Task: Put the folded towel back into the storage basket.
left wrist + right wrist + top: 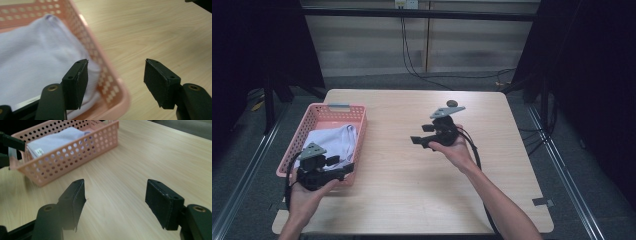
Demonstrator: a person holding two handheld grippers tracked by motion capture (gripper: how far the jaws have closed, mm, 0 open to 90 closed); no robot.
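A pink perforated basket [337, 106] stands at the table's left side with a folded white cloth [331, 141] inside. My left gripper [344, 166] hovers at the basket's near right corner, open and holding nothing. In the left gripper view its jaws [116, 75] straddle the basket's rim [106, 70], one over the cloth [37, 55] and one over bare wood. My right gripper [417, 141] is held above the middle of the table, pointing left toward the basket. Its jaws [115, 195] stand open and empty, the basket [75, 152] and cloth [57, 137] lying beyond them.
The light wooden table [412, 190] has bare wood between the basket and the right hand and along its right half. A strip of grey tape [542, 202] sits at the near right corner. Cables [412, 65] hang against the back wall; dark floor surrounds the table.
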